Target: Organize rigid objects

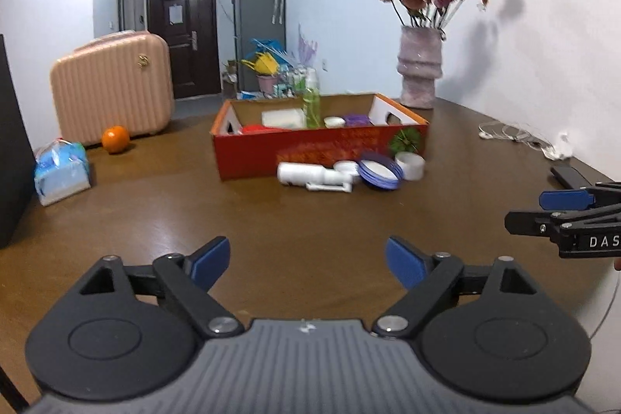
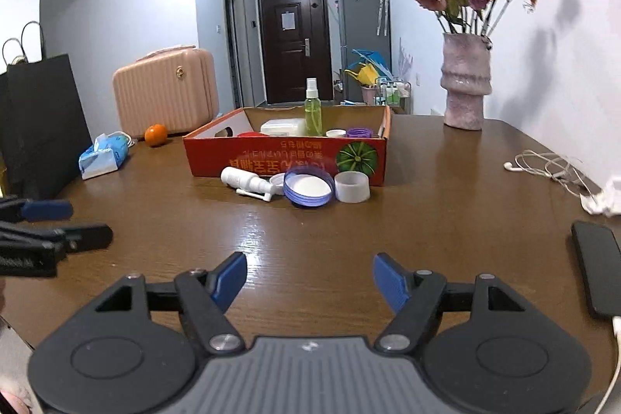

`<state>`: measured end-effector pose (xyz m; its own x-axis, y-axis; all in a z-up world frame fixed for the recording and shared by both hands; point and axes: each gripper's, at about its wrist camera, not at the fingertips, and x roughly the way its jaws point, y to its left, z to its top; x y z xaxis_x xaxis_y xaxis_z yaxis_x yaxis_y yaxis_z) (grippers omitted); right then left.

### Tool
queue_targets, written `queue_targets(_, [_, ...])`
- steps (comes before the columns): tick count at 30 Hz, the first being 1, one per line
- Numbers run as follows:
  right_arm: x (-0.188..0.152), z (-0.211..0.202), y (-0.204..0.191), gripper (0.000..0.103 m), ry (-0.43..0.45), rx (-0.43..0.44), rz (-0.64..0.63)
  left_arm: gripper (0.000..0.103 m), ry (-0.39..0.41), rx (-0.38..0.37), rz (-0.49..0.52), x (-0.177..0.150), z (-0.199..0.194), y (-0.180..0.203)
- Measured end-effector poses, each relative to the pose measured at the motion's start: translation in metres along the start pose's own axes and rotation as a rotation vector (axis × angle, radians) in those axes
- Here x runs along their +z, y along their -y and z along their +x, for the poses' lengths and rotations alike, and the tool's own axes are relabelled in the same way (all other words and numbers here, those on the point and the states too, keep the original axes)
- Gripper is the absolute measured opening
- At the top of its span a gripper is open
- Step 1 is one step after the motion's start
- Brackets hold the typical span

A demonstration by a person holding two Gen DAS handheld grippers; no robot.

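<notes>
Left tongs point(image 1: 307, 262) nearest the lens, blue pads spread wide, nothing between them, bare brown worktop point(image 1: 271, 220) beneath. Right tongs point(image 2: 309, 280) likewise parted and empty; both sets low over the near edge, side by side, pointing toward the far end.

Red cardboard box point(image 2: 287, 154) sits mid-worktop, open top, long axis running left to right across both views, printed side facing the cameras with the lettering upside down. Inside: green spray bottle point(image 2: 313, 109) standing upright, white block point(image 2: 282, 127), small white jar point(image 2: 335, 133), purple ribbed lid point(image 2: 359, 132), something red at the left end.

Loose items just in front of the box wall: white pump bottle point(image 2: 248, 181) lying on its side, long axis roughly left-right, nozzle end toward the right; small white cap point(image 2: 278, 178) beside it; blue-rimmed lid point(image 2: 308, 188) lying open side up, tilted slightly; white ring-shaped cup point(image 2: 352, 186) upright at the right, touching or just beside the lid.

Open worktop between tongs and these items, nothing in the way.

Around: pink vase point(image 2: 467, 80) with dried roses far right; earphone cable point(image 2: 543, 167); black phone point(image 2: 597, 266) near right edge; tissue pack point(image 2: 104, 156), orange point(image 2: 156, 134), pink case point(image 2: 165, 90) and black bag point(image 2: 39, 119) at left.
</notes>
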<state>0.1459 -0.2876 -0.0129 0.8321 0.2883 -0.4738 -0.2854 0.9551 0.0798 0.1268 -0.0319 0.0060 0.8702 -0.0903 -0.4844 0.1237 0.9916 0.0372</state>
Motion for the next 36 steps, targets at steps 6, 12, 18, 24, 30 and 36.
queue_targets(6, [-0.003,-0.002,0.02,0.071,0.026,-0.012,0.046,0.09,-0.015,-0.011,0.056,-0.004,0.012,0.025])
queue_targets(12, [0.014,0.034,0.044,0.07,0.014,-0.01,0.068,0.09,0.05,0.001,0.148,0.015,0.067,0.057])
queue_targets(18, [0.044,0.082,0.065,0.07,-0.002,0.022,0.058,0.091,0.021,-0.018,0.215,0.042,0.152,0.088])
queue_targets(24, [0.071,0.14,0.083,0.07,-0.035,0.073,0.08,0.089,-0.07,-0.021,0.281,0.05,0.219,0.106])
queue_targets(30, [0.086,0.194,0.078,0.069,-0.1,0.129,0.074,0.068,-0.094,-0.048,0.314,0.051,0.244,0.107])
queue_targets(36, [0.082,0.234,0.071,0.05,-0.172,0.114,0.111,0.066,-0.088,-0.055,0.351,0.054,0.249,0.11])
